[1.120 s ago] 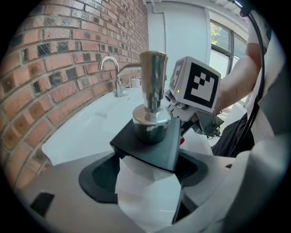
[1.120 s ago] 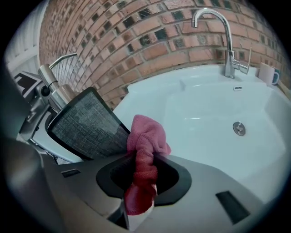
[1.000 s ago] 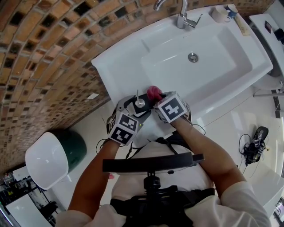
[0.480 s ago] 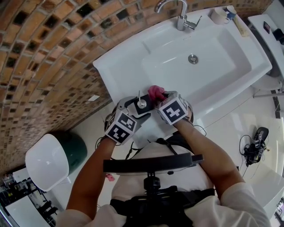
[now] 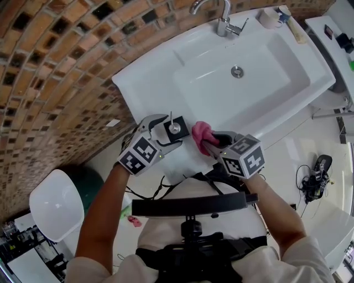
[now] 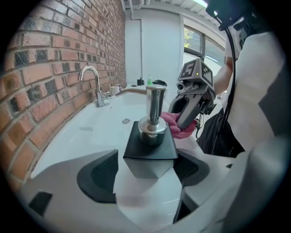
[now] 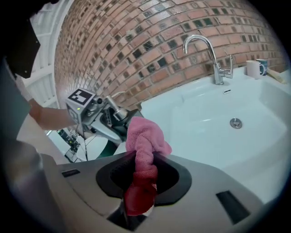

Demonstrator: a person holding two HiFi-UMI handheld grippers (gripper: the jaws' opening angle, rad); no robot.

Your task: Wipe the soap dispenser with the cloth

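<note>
My left tongs (image 5: 168, 132) are clamped on the soap dispenser (image 6: 150, 145) and hold it upright over the near corner of the sink (image 5: 260, 83). My right tongs (image 7: 141, 182) are shut tight on the pink cloth (image 7: 145, 136), bunched just beside the dispenser's right side.

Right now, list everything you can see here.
white ceramic sink: one, white, against the wall
chrome faucet: one, silver, sink's back edge
black square soap dispenser with chrome pump: one, sink's near corner
pink cloth: one, beside the dispenser, apart from it
cups: two, white and blue, sink's back corner
brown brick wall: one, behind the sink
white-lidded green bin: one, on the floor
left gripper: shut on dispenser
right gripper: shut on cloth
</note>
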